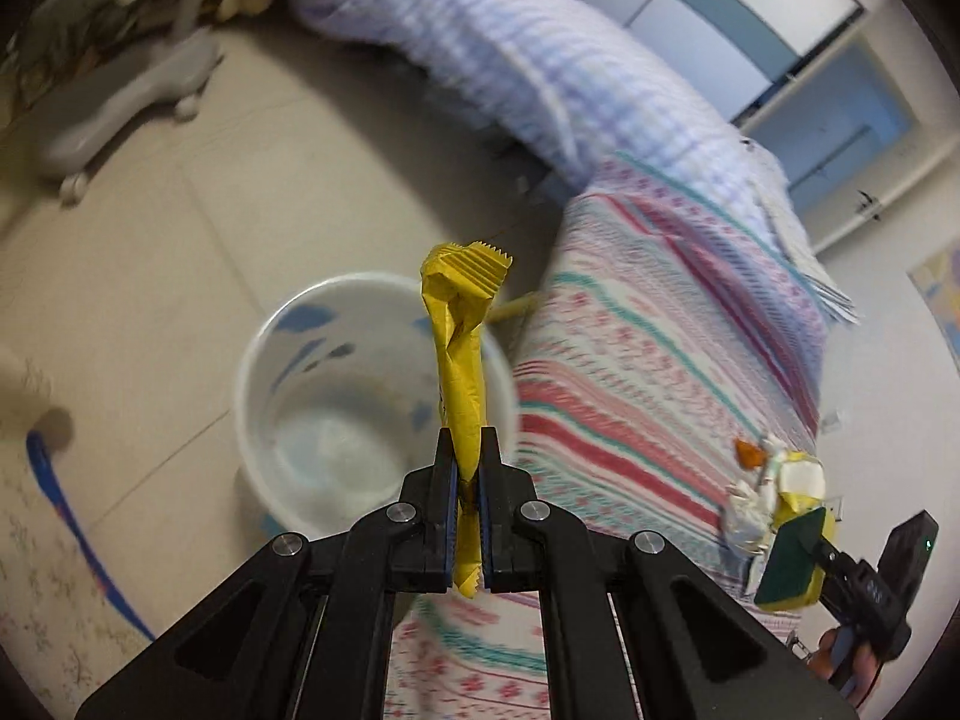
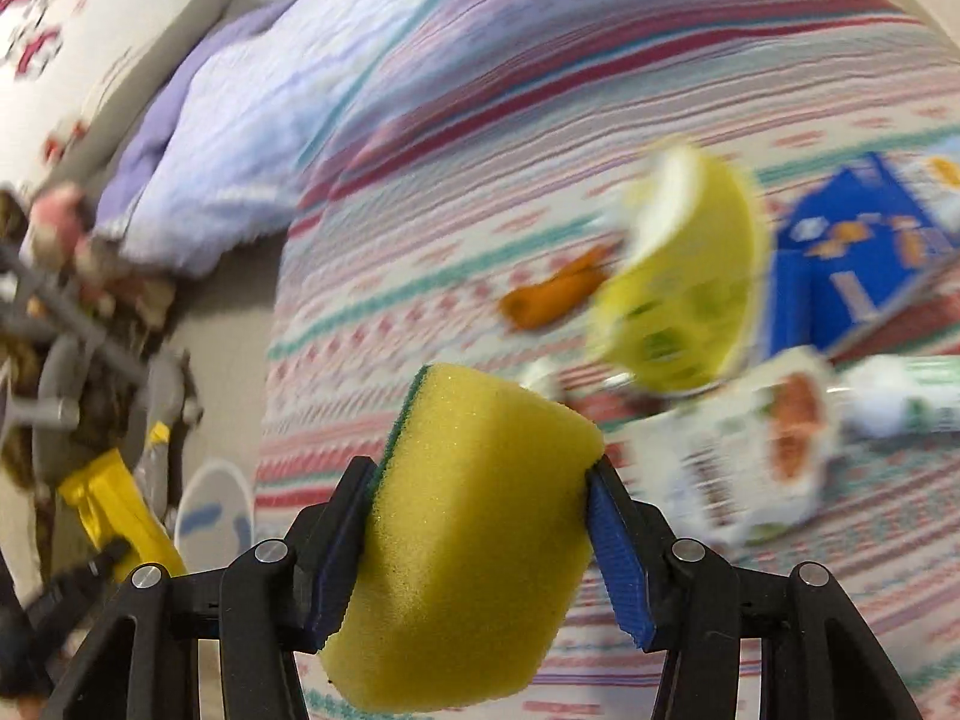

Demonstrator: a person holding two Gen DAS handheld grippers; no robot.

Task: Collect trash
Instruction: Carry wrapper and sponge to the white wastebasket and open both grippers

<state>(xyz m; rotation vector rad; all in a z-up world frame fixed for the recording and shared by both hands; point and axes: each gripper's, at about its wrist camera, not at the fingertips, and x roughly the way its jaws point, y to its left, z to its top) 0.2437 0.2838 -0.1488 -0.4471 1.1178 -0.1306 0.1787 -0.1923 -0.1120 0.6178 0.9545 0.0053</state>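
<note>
My left gripper is shut on a crumpled yellow wrapper and holds it over the rim of a white bin on the floor beside the bed. My right gripper is shut on a yellow sponge with a green scouring side, above the striped bedspread. The sponge also shows in the left wrist view. On the bed lie an orange wrapper, a yellow-green packet, a white printed packet and a blue box. The view is blurred.
A lilac quilt lies at the head of the bed. A grey wheeled chair base stands on the beige floor. A blue strap lies on a patterned rug at lower left. Windows are behind the bed.
</note>
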